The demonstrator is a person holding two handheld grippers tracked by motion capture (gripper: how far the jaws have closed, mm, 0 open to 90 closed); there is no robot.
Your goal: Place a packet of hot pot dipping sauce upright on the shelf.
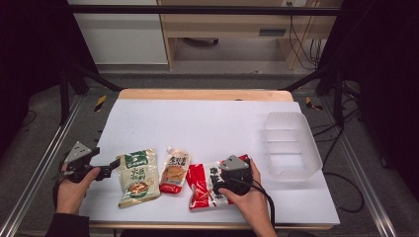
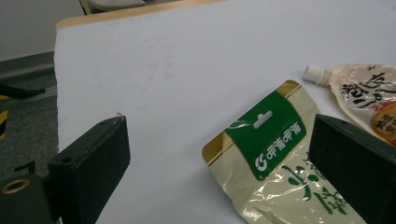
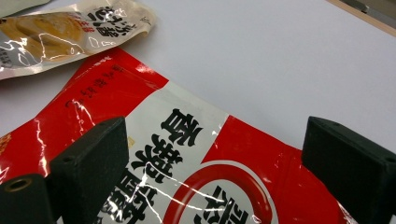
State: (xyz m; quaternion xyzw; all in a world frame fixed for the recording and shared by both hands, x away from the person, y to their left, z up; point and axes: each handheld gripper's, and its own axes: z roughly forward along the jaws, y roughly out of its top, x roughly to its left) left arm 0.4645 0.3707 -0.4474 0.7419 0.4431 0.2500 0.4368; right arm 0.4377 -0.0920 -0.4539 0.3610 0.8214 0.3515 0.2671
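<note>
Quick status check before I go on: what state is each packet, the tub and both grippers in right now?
Green-topped pouch: lying flat, untouched.
Spouted pouch: lying flat, cap on, untouched.
Red and white packet: lying flat, partly under the right gripper.
Clear plastic tub: upright, empty.
Left gripper: jaws open, nothing held, beside the green-topped pouch.
Right gripper: jaws open over the red and white packet, not clamped on it.

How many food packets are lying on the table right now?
3, in a row near the front edge: the green-topped packet at left by the left gripper, the spouted packet in the middle, the red-and-white packet under the right gripper. None looks hidden.
</note>
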